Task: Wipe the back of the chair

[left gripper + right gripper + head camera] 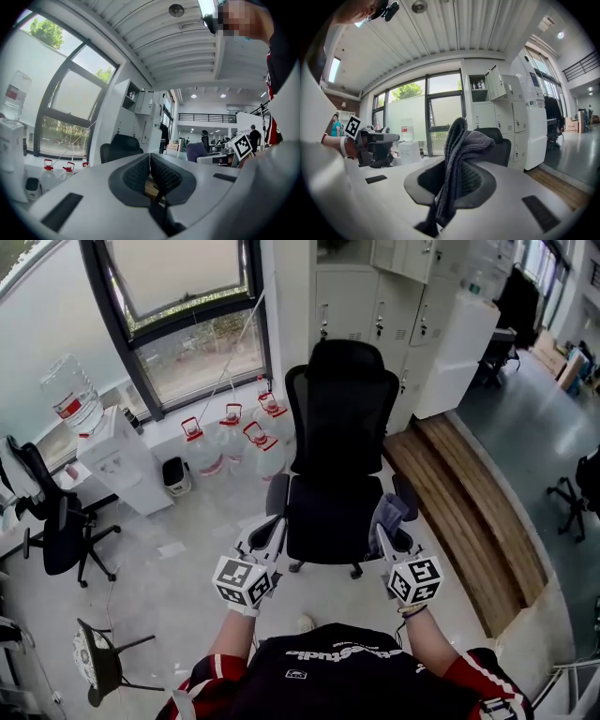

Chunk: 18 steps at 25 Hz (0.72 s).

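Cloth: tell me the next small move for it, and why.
Probably carry the right gripper forward and up until the cloth meets the backrest. The jaws are already shut on the cloth, but it is by the front of the seat, apart from the backrest, so no wiping can start yet.

The chair (342,427) is black, the cloth (388,512) grey, the jugs (204,456) red-capped; left gripper (273,527) and right gripper (382,538) show black-and-white squares.
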Available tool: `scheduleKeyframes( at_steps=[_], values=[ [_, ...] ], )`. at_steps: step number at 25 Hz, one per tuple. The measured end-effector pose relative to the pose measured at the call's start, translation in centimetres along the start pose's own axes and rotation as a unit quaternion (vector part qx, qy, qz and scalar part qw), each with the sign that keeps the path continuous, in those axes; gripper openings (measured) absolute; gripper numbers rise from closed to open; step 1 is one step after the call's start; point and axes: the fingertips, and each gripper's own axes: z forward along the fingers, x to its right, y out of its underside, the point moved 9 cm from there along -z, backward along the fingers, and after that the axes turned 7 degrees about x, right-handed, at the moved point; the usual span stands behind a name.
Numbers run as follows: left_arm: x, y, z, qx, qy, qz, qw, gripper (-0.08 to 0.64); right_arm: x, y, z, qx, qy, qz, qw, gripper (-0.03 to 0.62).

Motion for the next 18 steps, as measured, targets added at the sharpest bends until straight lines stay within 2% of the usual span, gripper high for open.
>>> scheduleKeyframes(
  at_steps=[7,11,15,18],
  values=[
    [8.1,1.1,-4.0,0.000,0.008,0.000,1.0000,0.025,-1.3,1.6,-9.2,-0.005,-0.013,-0.008,1.000,0.058],
    [13.4,1.6,-6.6,-0.009,0.003,0.041,0.9991,0.025,-1.4,2.1,-15.3,0.004,-0.007,-0.014,1.000,0.058],
    [18.6,2.4,-10.2,-0.003,-0.007,0.029,0.9995,0.025,-2.0,2.9,-22.0,0.011,-0.004,-0.011,1.000,0.058],
    [21.6,2.3,-12.4,-0.001,-0.007,0.035,0.9994,0.025,-2.8,3.2,-25.6,0.017,-0.008,-0.007,1.000,0.058]
  ],
)
